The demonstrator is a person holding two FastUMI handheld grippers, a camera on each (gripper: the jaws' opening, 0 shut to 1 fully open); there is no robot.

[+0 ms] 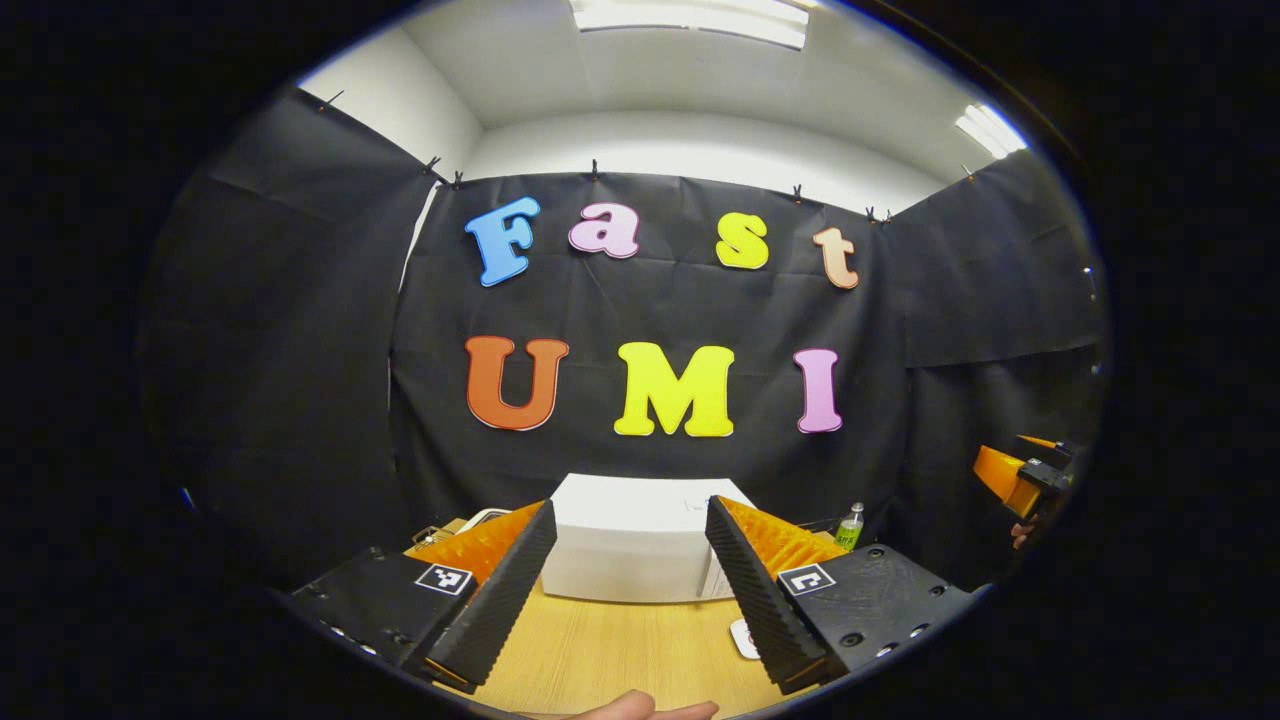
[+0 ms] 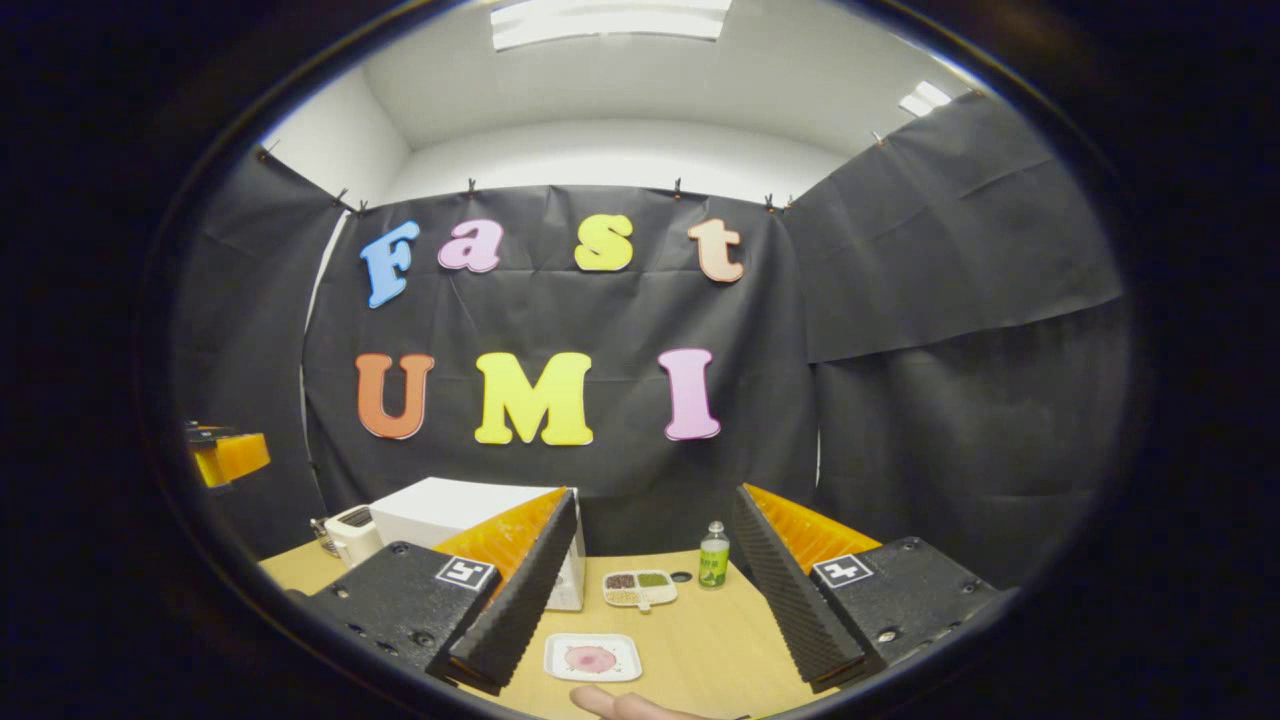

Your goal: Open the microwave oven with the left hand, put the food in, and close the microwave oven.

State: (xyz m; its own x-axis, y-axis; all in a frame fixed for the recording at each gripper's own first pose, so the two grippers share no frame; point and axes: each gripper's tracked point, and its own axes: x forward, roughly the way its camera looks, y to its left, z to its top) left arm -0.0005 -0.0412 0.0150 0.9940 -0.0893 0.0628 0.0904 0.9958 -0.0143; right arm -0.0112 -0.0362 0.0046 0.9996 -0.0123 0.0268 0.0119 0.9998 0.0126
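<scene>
In the left gripper view, the left hand-held gripper [image 1: 630, 580] is hovering above the light wooden table [image 1: 620, 650] with its two black ribbed fingers spread wide and nothing between them. Straight ahead, framed by those fingers, the white box-shaped microwave oven [image 1: 630, 540] is sitting on the table with its door looking closed. A small clear bottle with a green label [image 1: 850, 527] is standing upright to the right of the microwave oven, near the black cloth wall. A corner of a white plate [image 1: 743, 638] is peeking out beside the right-side finger. The other hand-held gripper, orange and black [image 1: 1020, 472], is showing far off at the right edge, and a fingertip [image 1: 640, 708] is showing at the bottom edge. In the right gripper view, the right hand-held gripper [image 2: 650, 600] is hovering over the table [image 2: 700, 640] with its fingers likewise released and wide apart, holding nothing. Between them, close to the camera, a square white plate with a round pink piece of food [image 2: 592, 657] is lying flat on the table. Beyond it a white divided dish with dark, green and pale fillings [image 2: 640, 588] is resting just beside the microwave oven [image 2: 450, 520], which is standing to the left, partly behind the left-side finger. The bottle [image 2: 714, 556] is standing upright near the dish.
</scene>
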